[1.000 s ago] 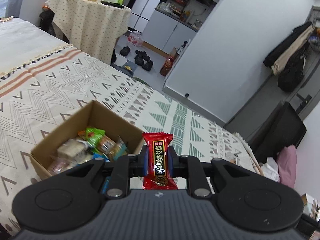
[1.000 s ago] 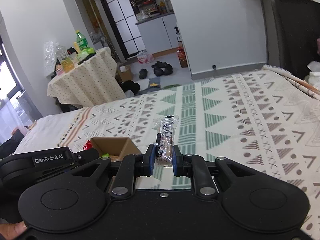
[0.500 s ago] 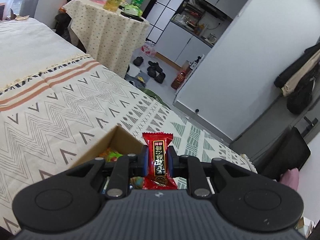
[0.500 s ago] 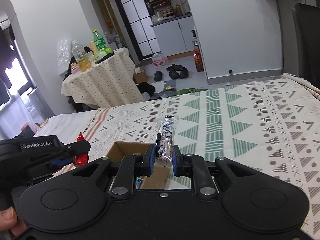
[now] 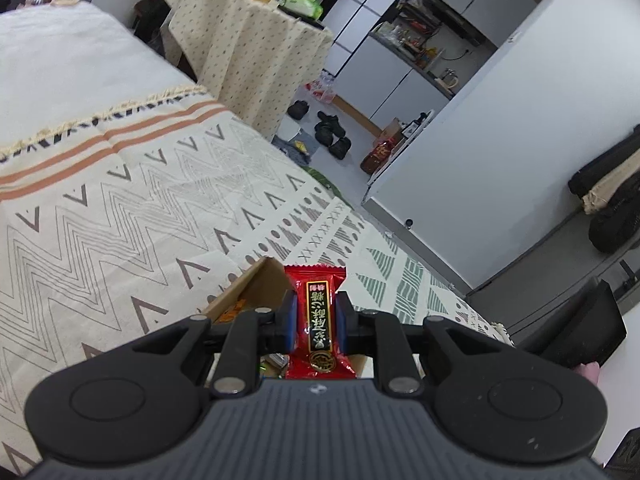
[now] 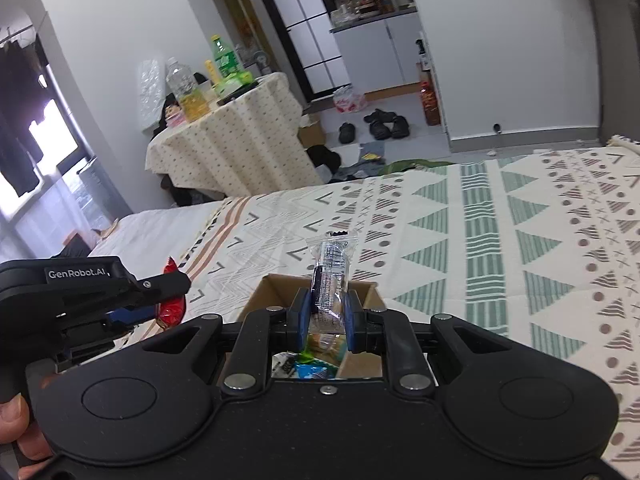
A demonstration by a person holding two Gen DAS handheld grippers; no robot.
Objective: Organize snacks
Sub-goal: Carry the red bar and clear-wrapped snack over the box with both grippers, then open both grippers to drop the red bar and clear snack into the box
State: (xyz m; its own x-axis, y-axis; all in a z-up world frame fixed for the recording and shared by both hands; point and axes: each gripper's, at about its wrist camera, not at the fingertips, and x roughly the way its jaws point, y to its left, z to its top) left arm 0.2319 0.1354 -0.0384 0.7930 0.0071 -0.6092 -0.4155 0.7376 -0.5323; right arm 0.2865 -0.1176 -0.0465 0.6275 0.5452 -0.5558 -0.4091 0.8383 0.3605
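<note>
My left gripper [image 5: 316, 322] is shut on a red candy packet [image 5: 320, 320] with gold lettering, held upright. Just behind and under it lies an open cardboard box [image 5: 256, 284], mostly hidden by the gripper body. My right gripper [image 6: 327, 314] is shut on a clear-wrapped snack bar [image 6: 331, 268] that stands upright over the cardboard box [image 6: 276, 286]. Several snack packets [image 6: 316, 364] show inside the box, under the right fingers. In the right wrist view the left gripper [image 6: 168, 296] hangs to the left of the box with the red packet [image 6: 173, 304] in it.
The box sits on a bed with a patterned blanket [image 6: 500, 240]. A small table with a dotted cloth [image 6: 236, 140] and bottles stands beyond the bed. Shoes [image 6: 380, 126] lie on the floor by a white wall. A hand [image 6: 14, 416] holds the left gripper's handle.
Both grippers have moved over the bed toward the box, each still holding its snack. The box has slid down under the gripper bodies in both views.
</note>
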